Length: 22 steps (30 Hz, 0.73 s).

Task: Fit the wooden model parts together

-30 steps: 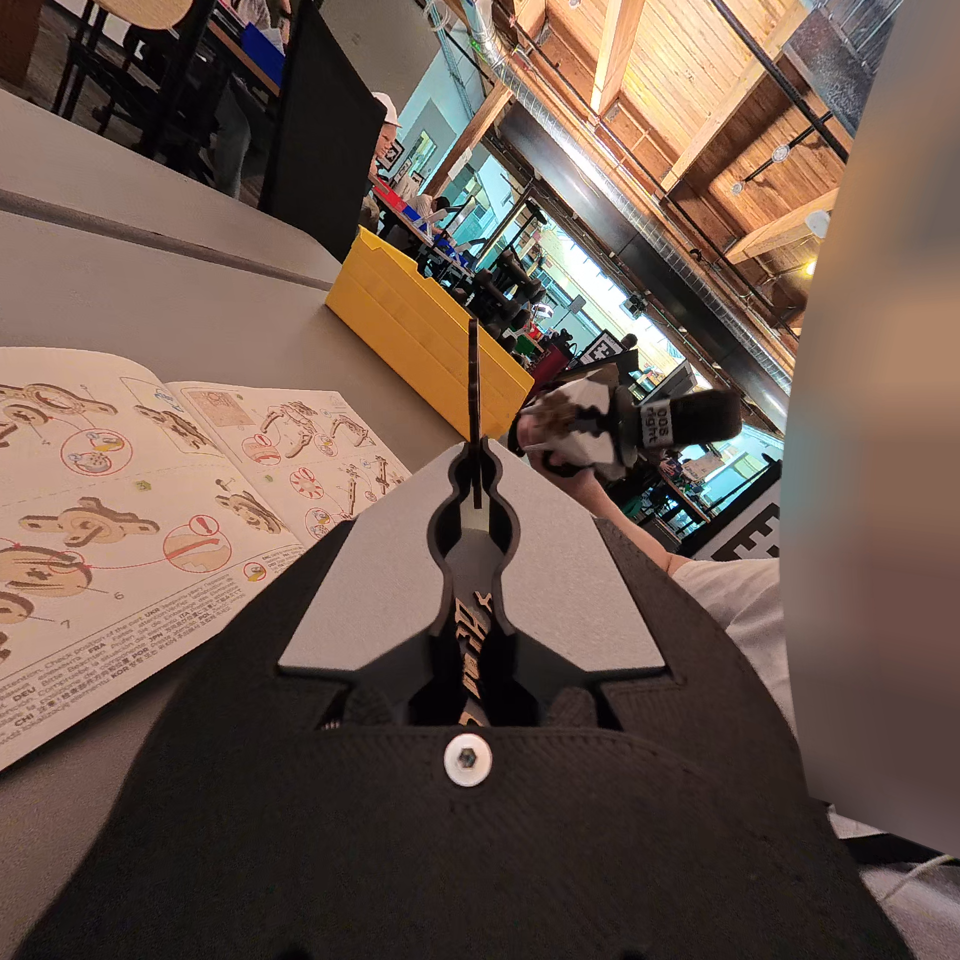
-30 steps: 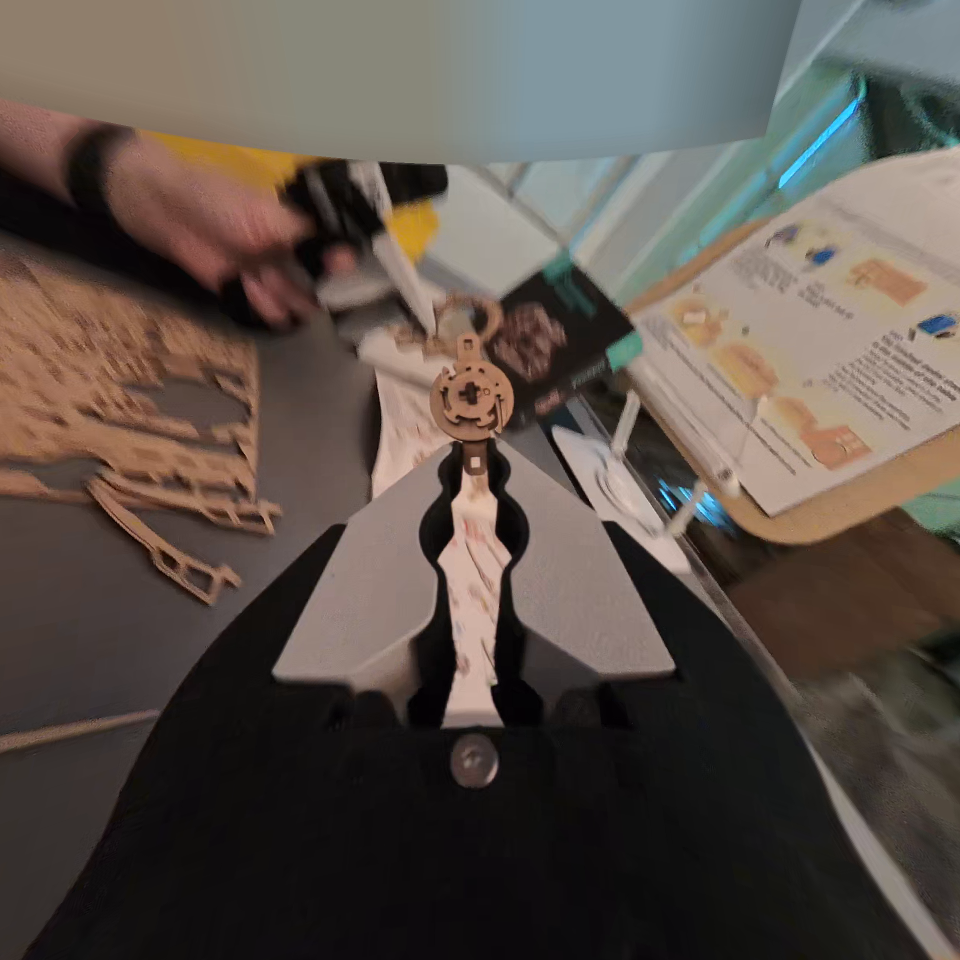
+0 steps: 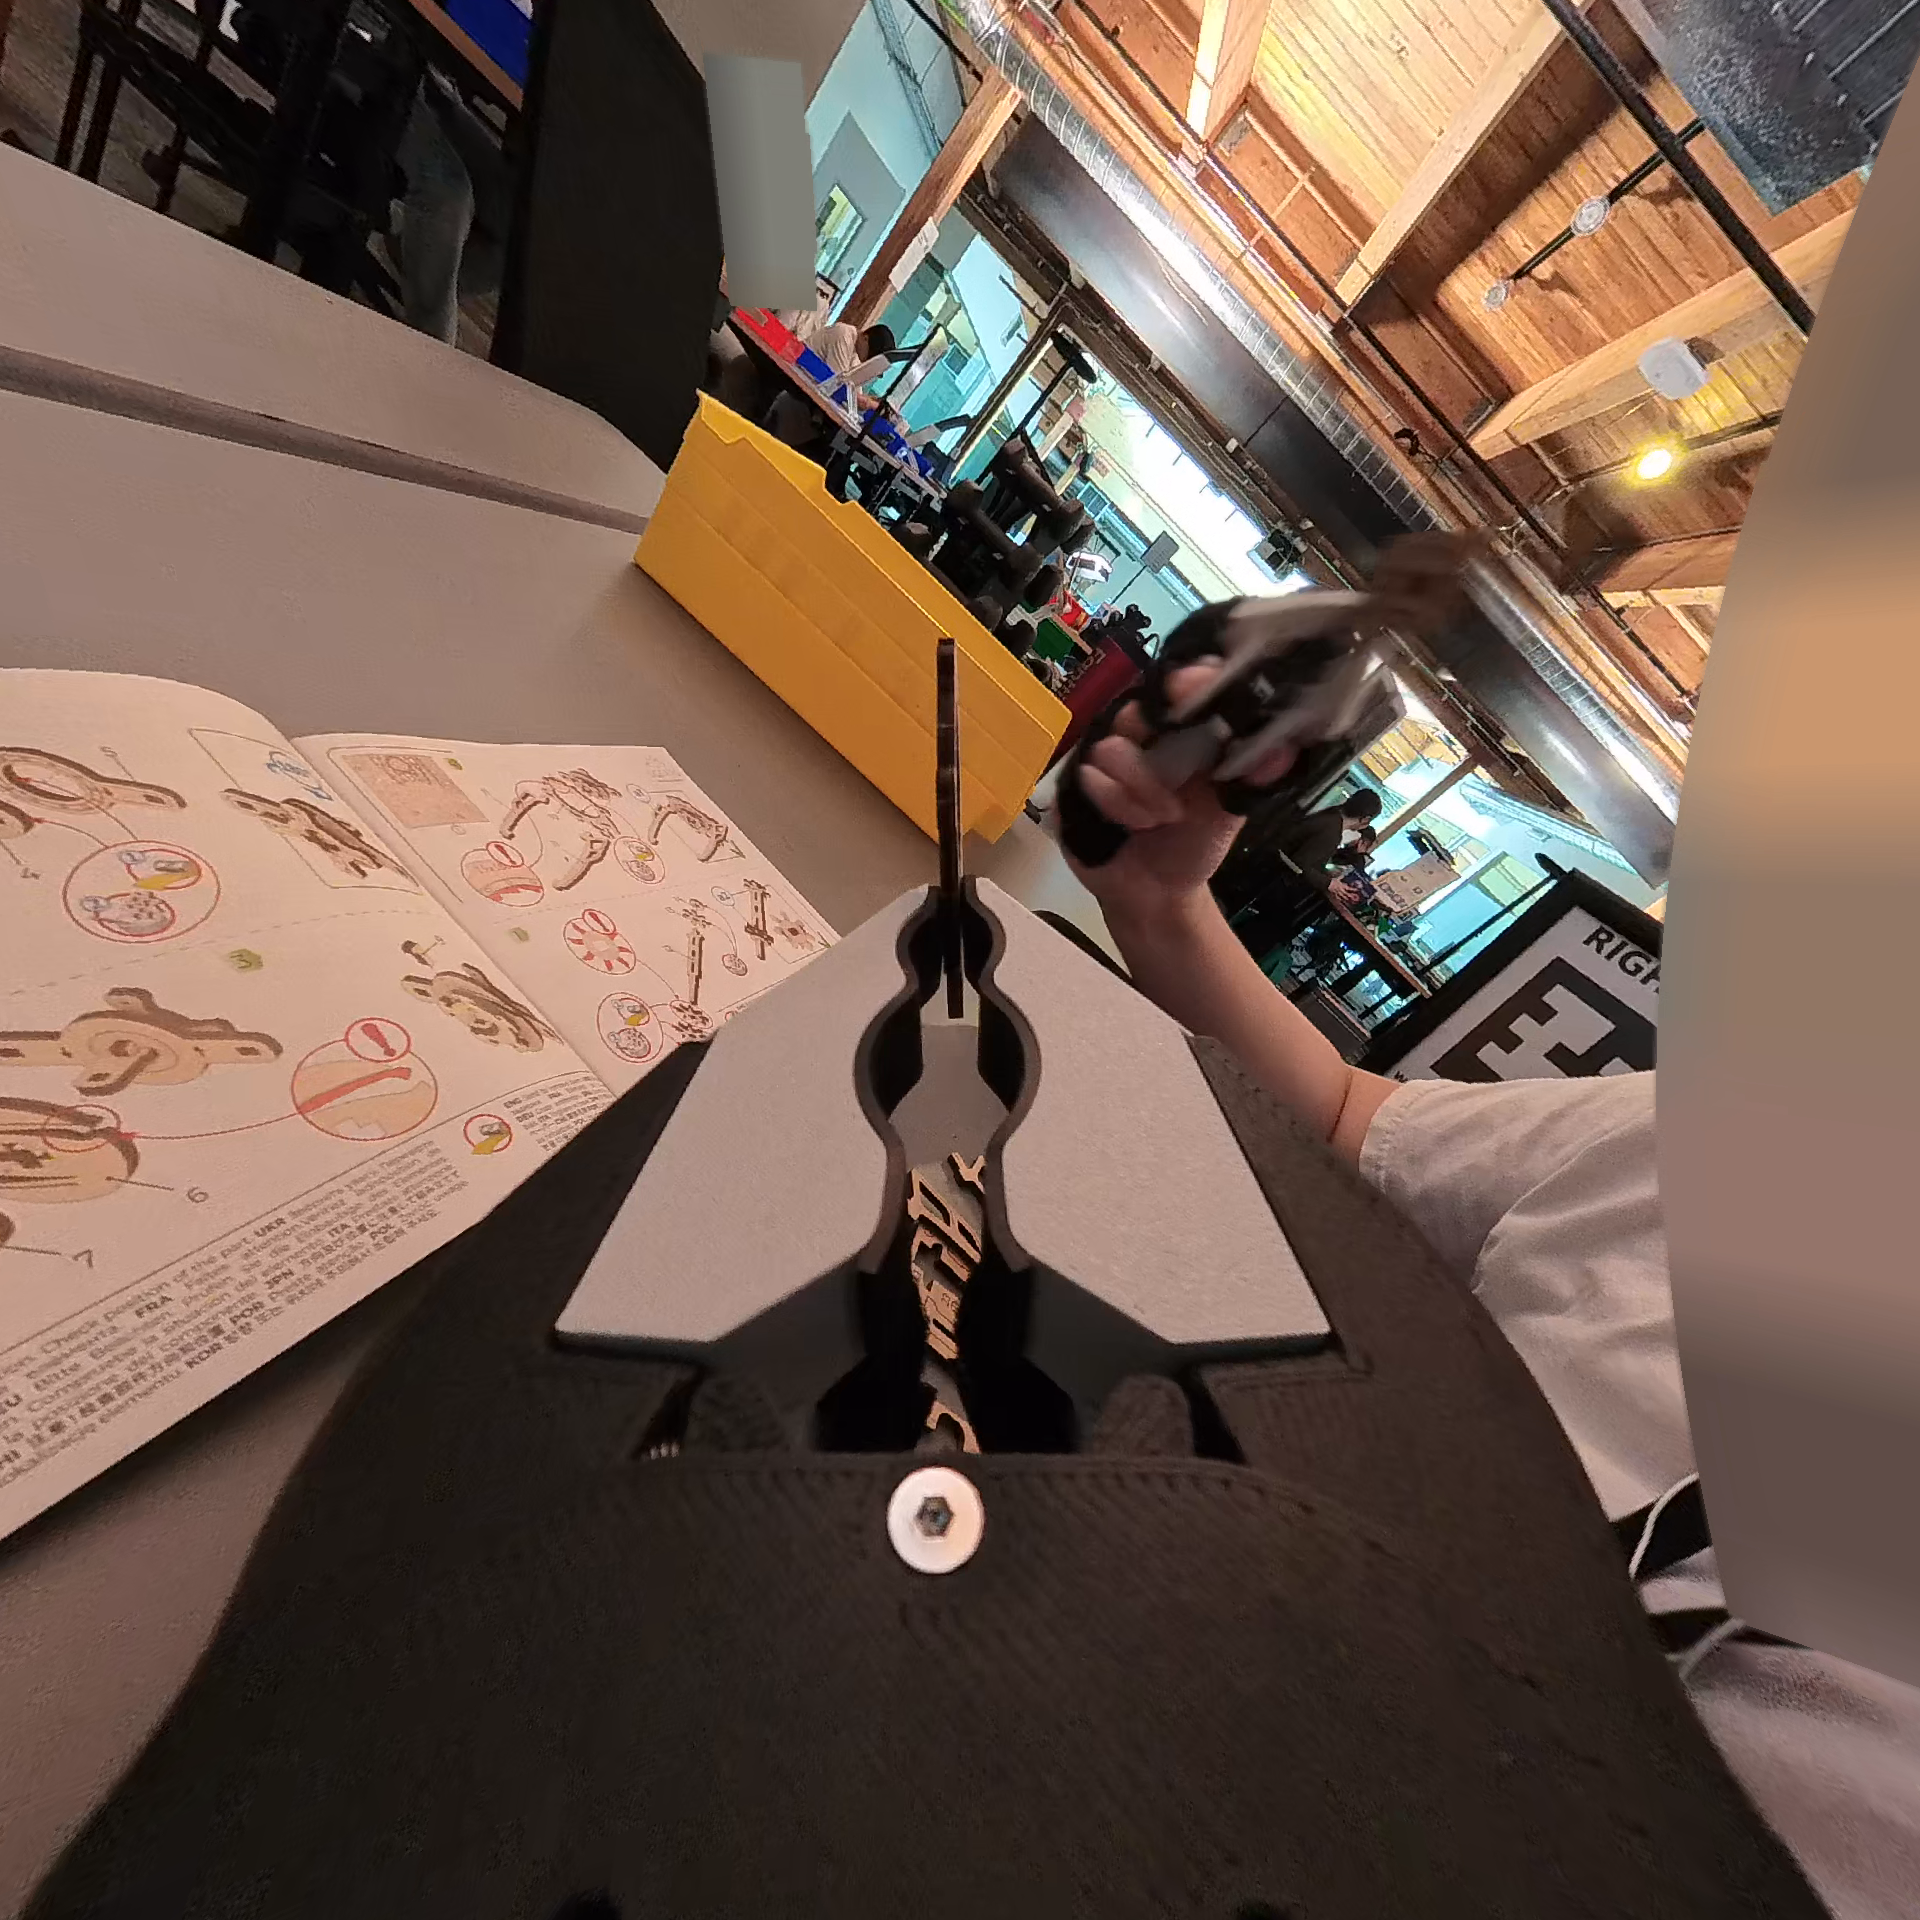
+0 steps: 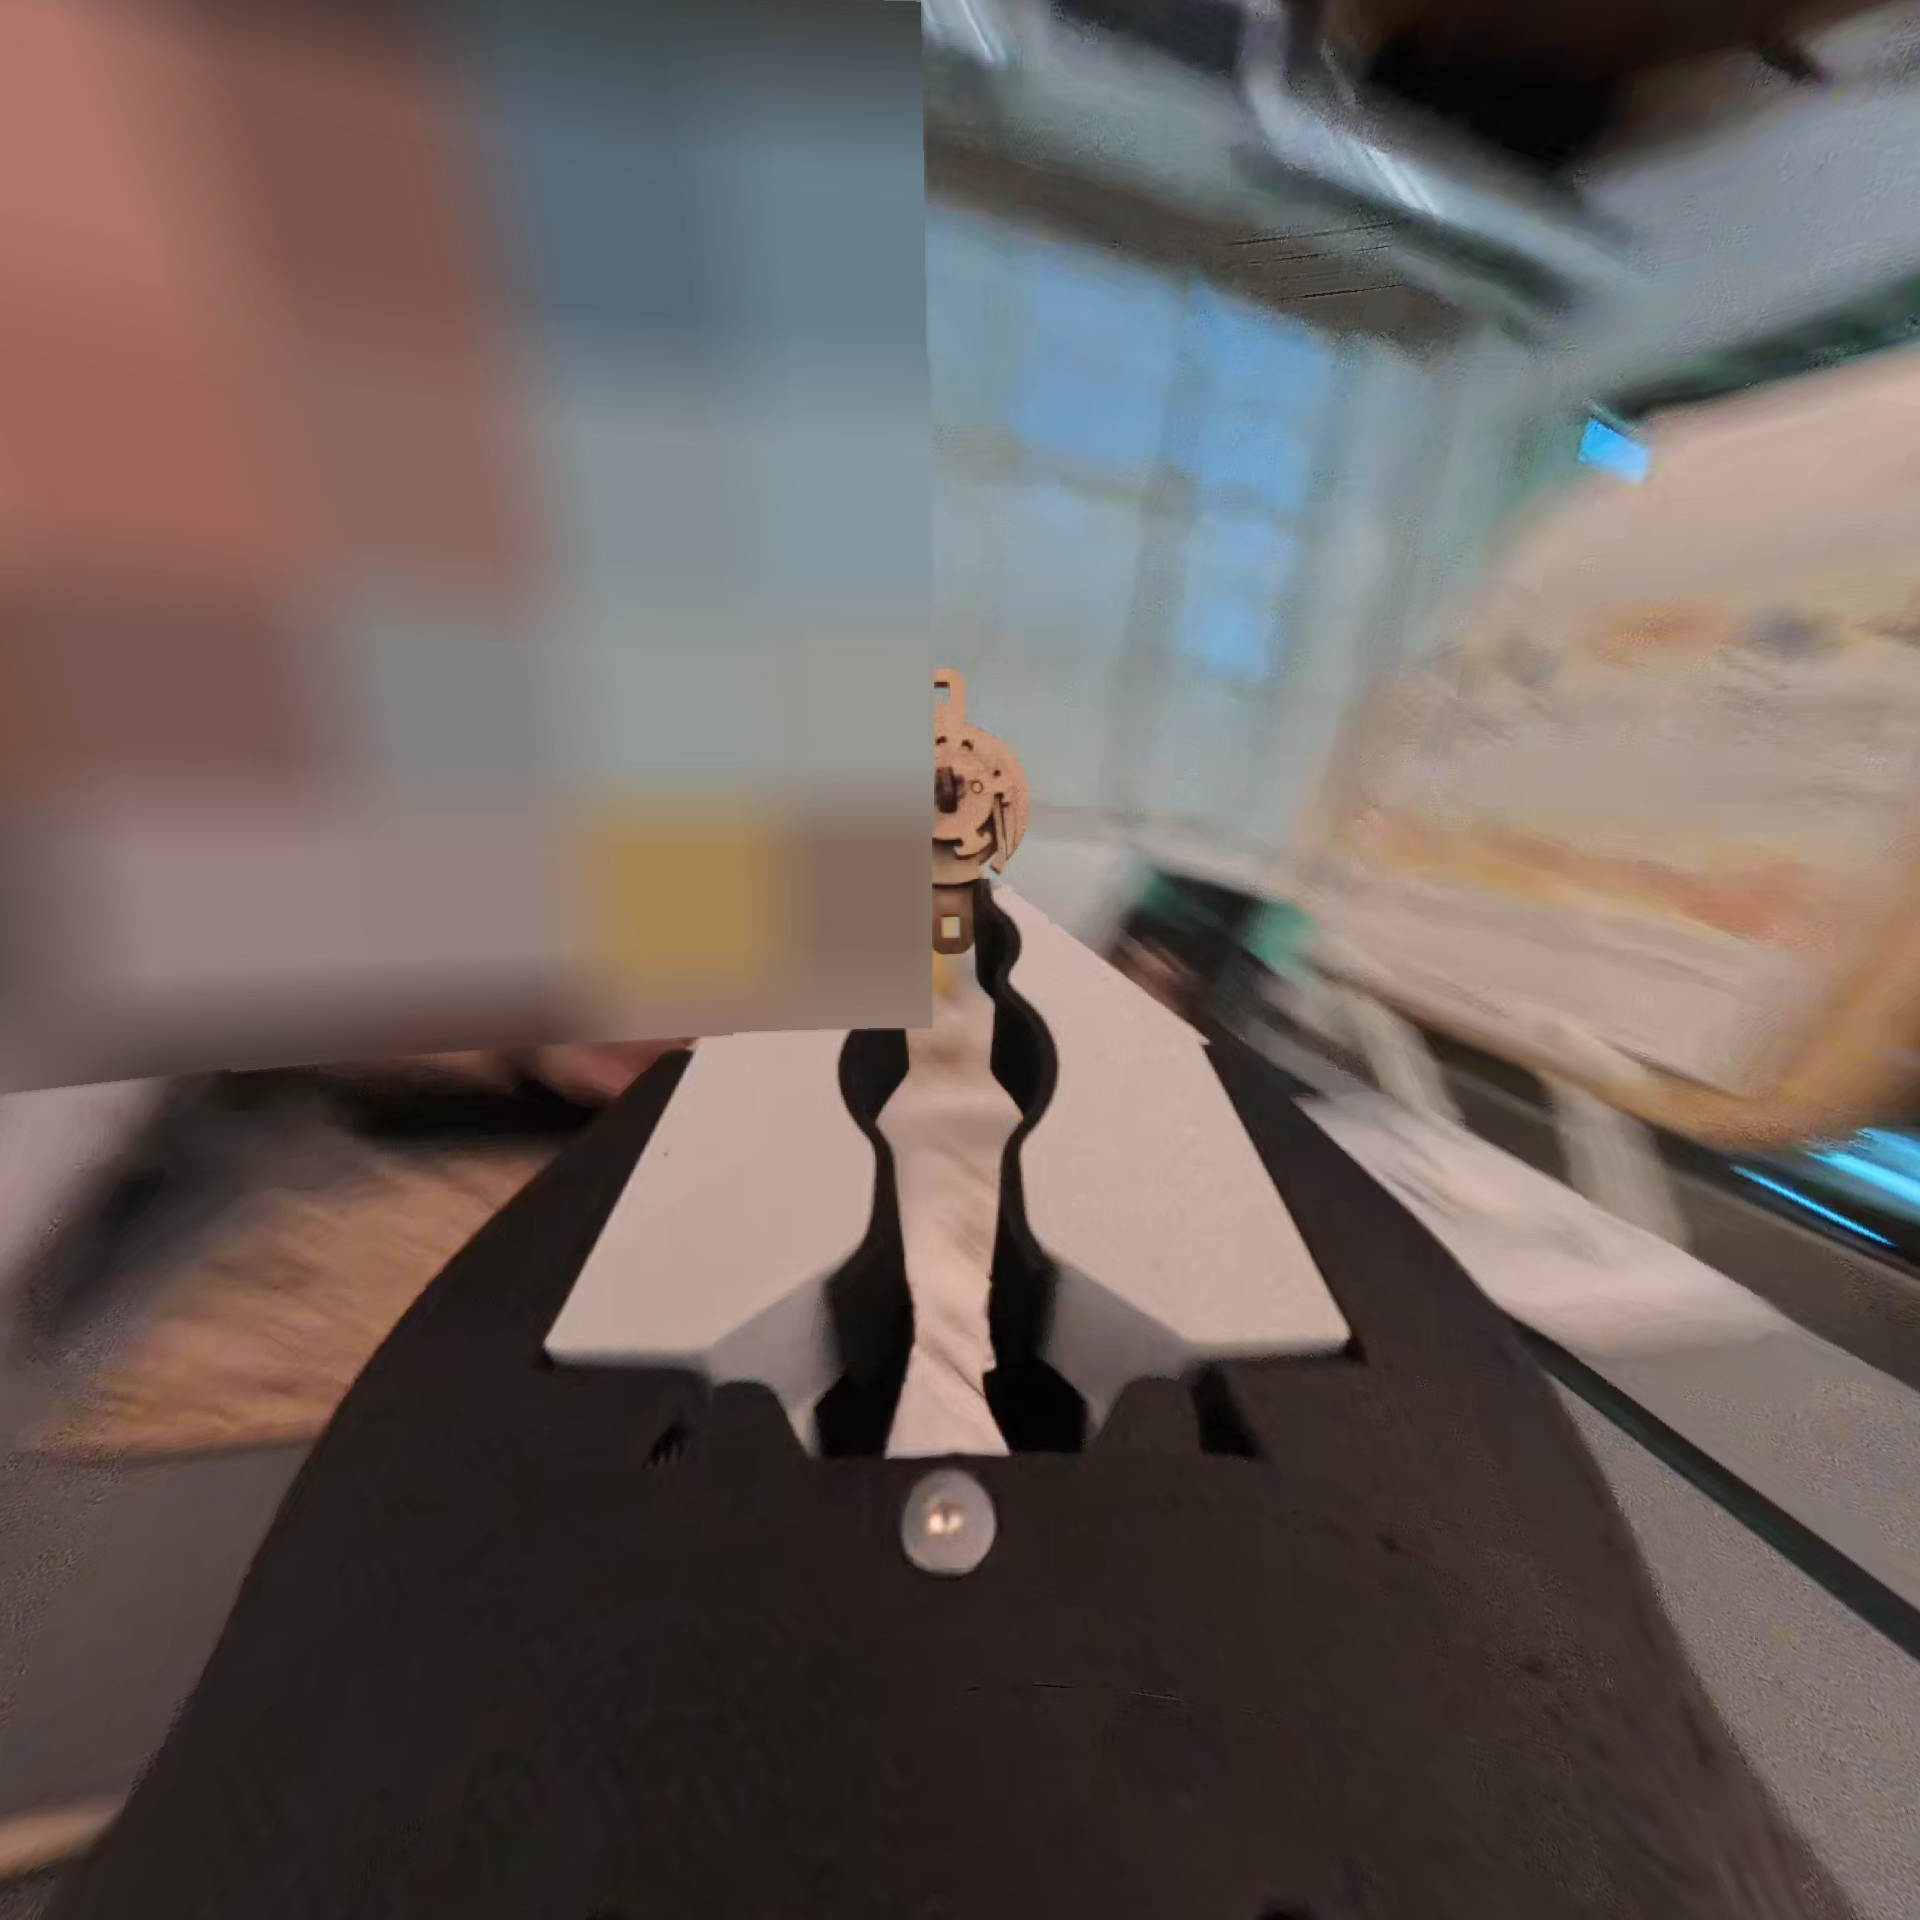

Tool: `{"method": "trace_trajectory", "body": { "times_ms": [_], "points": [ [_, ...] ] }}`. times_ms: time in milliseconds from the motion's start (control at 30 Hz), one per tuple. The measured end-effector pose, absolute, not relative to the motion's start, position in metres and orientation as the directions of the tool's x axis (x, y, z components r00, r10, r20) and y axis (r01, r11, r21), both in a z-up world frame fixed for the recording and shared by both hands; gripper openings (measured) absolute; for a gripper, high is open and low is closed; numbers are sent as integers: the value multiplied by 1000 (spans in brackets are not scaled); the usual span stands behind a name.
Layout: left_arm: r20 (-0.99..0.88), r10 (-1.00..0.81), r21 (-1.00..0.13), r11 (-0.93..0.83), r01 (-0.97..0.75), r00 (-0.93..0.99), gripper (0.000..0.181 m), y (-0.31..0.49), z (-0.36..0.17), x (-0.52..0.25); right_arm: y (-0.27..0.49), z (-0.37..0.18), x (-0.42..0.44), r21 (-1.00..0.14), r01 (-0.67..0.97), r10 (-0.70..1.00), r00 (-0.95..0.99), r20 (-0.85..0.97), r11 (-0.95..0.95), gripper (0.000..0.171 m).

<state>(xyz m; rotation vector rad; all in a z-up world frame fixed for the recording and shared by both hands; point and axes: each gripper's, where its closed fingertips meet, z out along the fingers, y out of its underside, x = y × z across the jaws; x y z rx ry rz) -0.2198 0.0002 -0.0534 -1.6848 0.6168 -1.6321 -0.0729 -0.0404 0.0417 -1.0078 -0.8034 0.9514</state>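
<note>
Two parts are held, one per gripper, and not yet joined. The left gripper [image 3: 948,914] pinches a flat piece [image 3: 945,758] seen edge-on, its long axis running out along the fingers, above the counter [image 3: 312,540] and manual [image 3: 312,935]. The right gripper [image 4: 961,935] pinches a round disc [image 4: 977,800] by its tab, face toward the camera, tab end down in the fingers; much is blurred. The step looks like bringing the two together; next they need aligning.
</note>
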Motion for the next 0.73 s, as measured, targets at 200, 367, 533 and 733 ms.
{"method": "trace_trajectory", "body": {
  "times_ms": [200, 367, 533, 733],
  "points": [
    [659, -747, -751, -648, 125, 86, 0, -1, -54, -218, 36, -52, -50, -482, 845, 323, 402, 857, 229, 8],
    [663, -744, -748, -653, 122, 85, 0, -2, -55, -217, 40, -75, -50, -292, 952, 305, 252, 918, 94, 8],
    [675, -734, -737, -666, 114, 80, 0, -4, -57, -216, 36, -90, -41, -230, 970, 377, 242, 894, -78, 8],
    [690, -721, -723, -682, 110, 67, 0, -5, -59, -215, 24, -110, -40, -255, 937, 458, 341, 821, -240, 9]
  ]
}}
